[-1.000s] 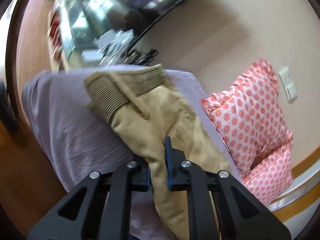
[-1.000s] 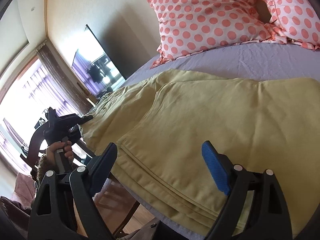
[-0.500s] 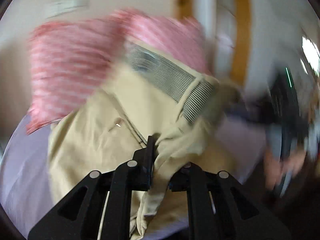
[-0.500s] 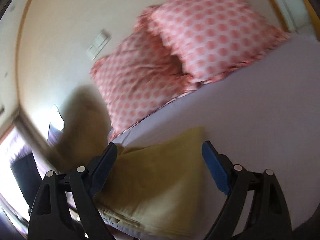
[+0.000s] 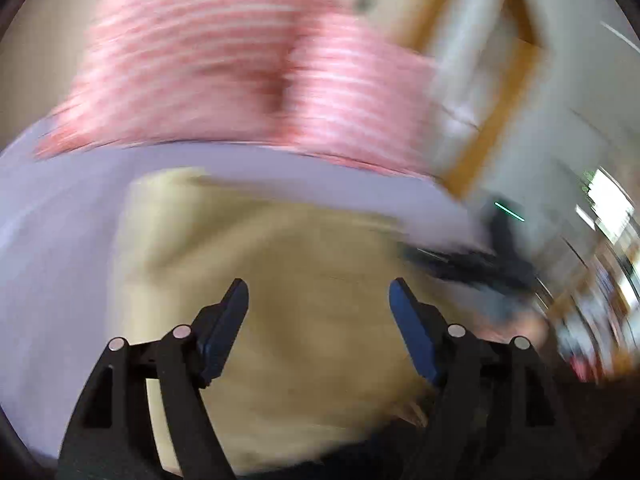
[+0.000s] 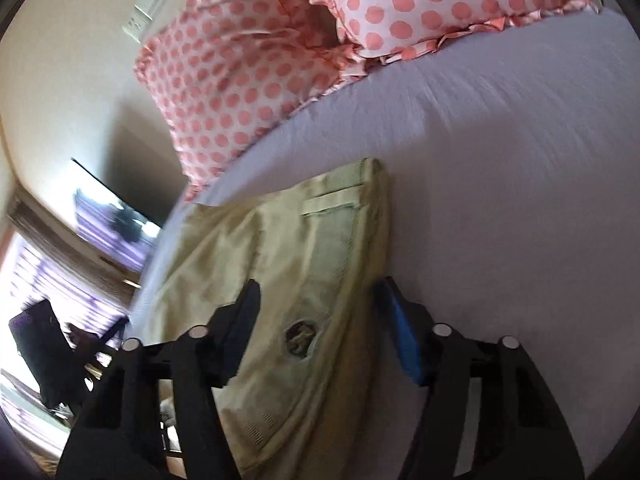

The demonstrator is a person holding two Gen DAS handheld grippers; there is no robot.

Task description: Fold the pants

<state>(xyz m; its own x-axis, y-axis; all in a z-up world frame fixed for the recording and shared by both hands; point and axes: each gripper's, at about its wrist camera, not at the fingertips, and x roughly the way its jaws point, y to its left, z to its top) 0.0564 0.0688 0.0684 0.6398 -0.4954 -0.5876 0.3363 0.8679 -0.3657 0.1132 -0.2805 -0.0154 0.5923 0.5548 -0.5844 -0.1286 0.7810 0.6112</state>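
The tan pants (image 6: 288,264) lie folded on the lilac bed sheet (image 6: 500,168), with a belt loop and a round patch showing on top. In the blurred left wrist view the pants (image 5: 280,280) fill the middle. My left gripper (image 5: 318,300) is open and empty just above the pants. My right gripper (image 6: 318,304) is open, its jaws standing either side of the folded pants' right edge, holding nothing. The other gripper shows as a dark blur (image 5: 480,264) at the right of the left wrist view.
Two pink polka-dot pillows (image 6: 360,20) lie against the wall at the head of the bed, blurred in the left wrist view (image 5: 240,72). A wall switch plate (image 6: 146,10), a TV (image 6: 112,216) and a bright window sit to the left.
My left gripper carried the waistband over, let go and opened. The pants now lie folded in a smaller stack. My right gripper stayed open and swung over the stack's right edge.
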